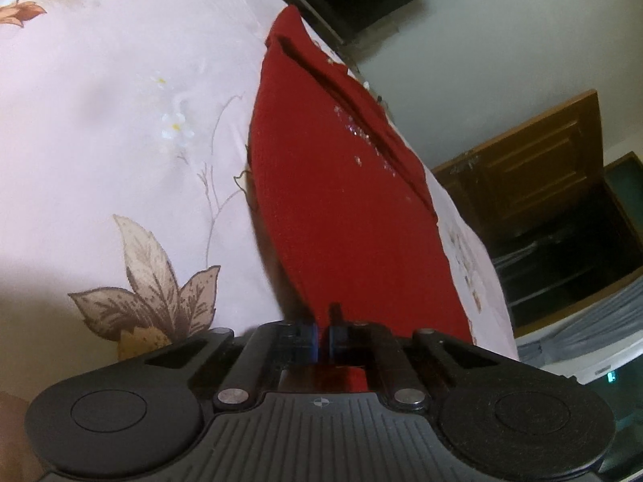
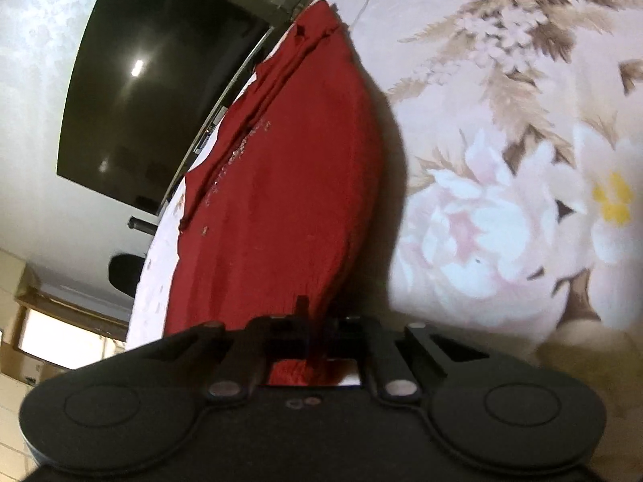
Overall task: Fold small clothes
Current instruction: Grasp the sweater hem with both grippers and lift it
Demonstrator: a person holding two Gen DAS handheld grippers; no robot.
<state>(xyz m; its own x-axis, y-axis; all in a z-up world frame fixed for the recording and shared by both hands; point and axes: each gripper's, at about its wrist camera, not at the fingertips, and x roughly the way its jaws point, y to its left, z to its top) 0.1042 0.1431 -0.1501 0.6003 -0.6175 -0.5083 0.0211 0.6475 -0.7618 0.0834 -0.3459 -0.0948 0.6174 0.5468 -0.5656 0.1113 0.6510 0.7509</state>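
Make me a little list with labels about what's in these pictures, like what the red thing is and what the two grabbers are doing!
Garment: red cloth with sparkly bits, lying on the bed
Bed cover: pink flowered sheet
Left gripper: jaws shut on the cloth's near edge
Right gripper: jaws shut on the cloth's near edge
Background: dark screen, wooden cabinet
Fold: not yet made

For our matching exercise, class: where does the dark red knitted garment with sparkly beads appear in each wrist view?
Left wrist: the dark red knitted garment runs from the centre bottom towards the upper middle, pinched in the left gripper.
Right wrist: garment left of centre, pinched in the right gripper.
Shared landmark: the floral pink bedsheet.
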